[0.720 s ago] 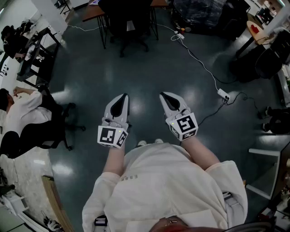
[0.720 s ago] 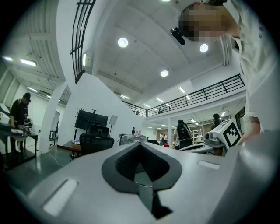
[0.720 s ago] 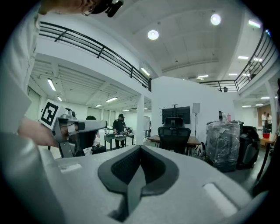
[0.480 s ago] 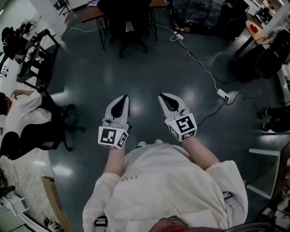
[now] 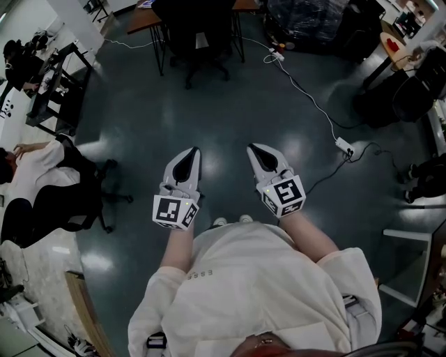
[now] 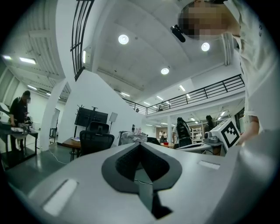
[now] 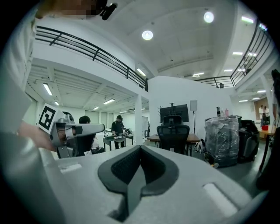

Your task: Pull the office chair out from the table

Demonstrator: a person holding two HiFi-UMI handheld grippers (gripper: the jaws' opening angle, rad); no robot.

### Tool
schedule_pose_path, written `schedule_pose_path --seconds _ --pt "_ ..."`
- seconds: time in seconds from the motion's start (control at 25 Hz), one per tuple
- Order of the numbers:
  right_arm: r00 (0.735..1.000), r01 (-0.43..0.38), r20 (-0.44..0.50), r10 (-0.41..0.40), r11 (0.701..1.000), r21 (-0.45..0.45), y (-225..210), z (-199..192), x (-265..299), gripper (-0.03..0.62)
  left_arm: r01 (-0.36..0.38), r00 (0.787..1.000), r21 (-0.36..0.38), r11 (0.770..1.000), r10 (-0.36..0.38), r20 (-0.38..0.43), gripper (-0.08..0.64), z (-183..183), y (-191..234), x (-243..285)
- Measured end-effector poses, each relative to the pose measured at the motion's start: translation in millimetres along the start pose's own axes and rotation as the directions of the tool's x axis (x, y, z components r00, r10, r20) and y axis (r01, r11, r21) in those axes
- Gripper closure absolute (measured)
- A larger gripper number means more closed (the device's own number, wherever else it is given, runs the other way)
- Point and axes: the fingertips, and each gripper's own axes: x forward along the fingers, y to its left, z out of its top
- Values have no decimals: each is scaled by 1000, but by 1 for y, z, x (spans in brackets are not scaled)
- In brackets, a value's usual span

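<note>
A black office chair (image 5: 198,38) stands tucked at a wooden table (image 5: 143,19) at the far end of the room, well away from me. In the left gripper view the chair (image 6: 96,139) is small and left of centre. It also shows in the right gripper view, the chair (image 7: 173,134) before the table (image 7: 194,138). My left gripper (image 5: 191,151) and right gripper (image 5: 253,148) are held side by side in front of my body, both level and pointing toward the chair. Both are shut with nothing between their pads.
A white cable with a power strip (image 5: 343,145) runs across the dark floor to the right. A person sits on a wheeled chair (image 5: 49,185) at the left. A plastic-wrapped bundle (image 5: 306,17) stands beside the table. Black desks (image 5: 56,84) line the left side.
Both grippers stay almost where they were. The seated person at the left has shifted an arm.
</note>
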Motion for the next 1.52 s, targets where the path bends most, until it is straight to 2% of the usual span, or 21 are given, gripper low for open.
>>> schedule_pose_path --seconds 0.24,0.64,0.8,1.04,1.16,1.36,1.52 --pt "1000 18 -9 -18 1000 0 13 -2 20 604 -9 1000 3 1000 9 -7 543 1 28 -13" --pt "998 -2 -69 2 1000 -4 46 -14 59 604 -20 999 -52 998 18 -34 543 -14 82 -28" --pt "995 -18 -96 19 1000 11 39 -24 81 604 -42 998 -71 997 38 -56 543 -26 101 -17" --pt "994 -46 -101 51 998 51 -8 -36 139 604 -80 993 -62 995 74 -88 543 -46 138 35" --pt "995 -54 -75 59 996 69 -47 -26 177 604 -90 992 -30 995 87 -88 543 -46 161 78" --pt "997 -68 -43 68 998 -15 -126 3 239 604 -138 990 -3 990 137 -31 543 -27 204 170" --pt "997 -76 -32 72 992 -106 -180 22 283 604 -131 991 8 991 131 -10 543 -19 222 235"
